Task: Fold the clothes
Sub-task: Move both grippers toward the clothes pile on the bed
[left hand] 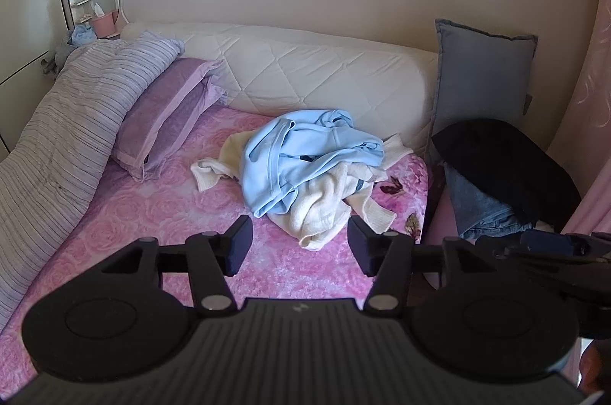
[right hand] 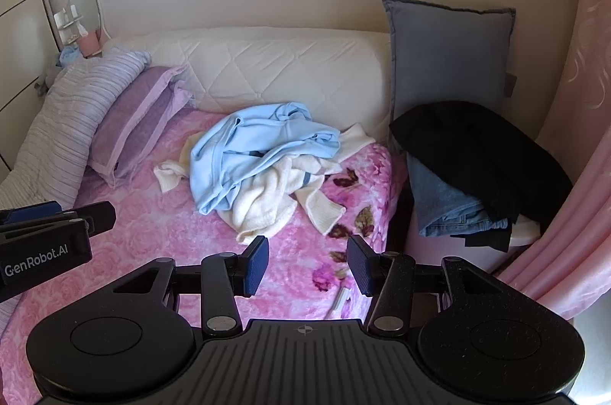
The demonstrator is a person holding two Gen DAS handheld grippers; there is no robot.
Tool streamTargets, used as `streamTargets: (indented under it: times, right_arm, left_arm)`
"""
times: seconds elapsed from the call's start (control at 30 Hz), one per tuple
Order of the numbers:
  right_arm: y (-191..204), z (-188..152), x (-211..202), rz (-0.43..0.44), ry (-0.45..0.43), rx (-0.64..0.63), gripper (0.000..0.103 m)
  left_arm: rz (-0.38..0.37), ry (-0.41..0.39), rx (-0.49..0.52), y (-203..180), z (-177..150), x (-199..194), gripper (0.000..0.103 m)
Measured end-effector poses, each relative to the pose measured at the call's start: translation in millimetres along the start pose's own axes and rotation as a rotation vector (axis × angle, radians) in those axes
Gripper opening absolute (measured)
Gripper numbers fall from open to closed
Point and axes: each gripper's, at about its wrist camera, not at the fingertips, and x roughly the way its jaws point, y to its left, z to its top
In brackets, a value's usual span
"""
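Right wrist view shows the right gripper (right hand: 307, 263) with jaws apart and empty, aimed at the crumpled heap on the pink bedspread (right hand: 145, 237): a light blue garment (right hand: 248, 153) lying over a cream sweater (right hand: 267, 198). The heap sits straight ahead, just beyond the fingertips, its cream sleeve (right hand: 320, 210) trailing toward the right bed edge. Left gripper (left hand: 299, 244), jaws also apart, faces the same pile, whose near cream edge lies between its fingers; both look about equally near
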Motion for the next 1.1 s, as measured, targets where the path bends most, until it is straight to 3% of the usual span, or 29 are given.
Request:
streamTargets:
  times: [0.17,0.8,1.1]
  right_arm:
    - [8.9,3.6,-2.0,-0.006,-0.003,-0.001,0.049]
    - [48.6,15.8,-8.3,-0.043,-0.020,-0.030,0.049]
    - [56.1,12.8,-8.0,-0.064,-0.021,-0.030,0.049]
  left_arm:
    - [-0.025,0.027,-0.021,12.2,1.0,4.3,0.052]
    - [-0.033,-0.003,-0.025,60.0,-16.1,-5.8,0.052]
    - [-0.048,0.004,-0.031,64.5,-18.9,-3.3,0.052]
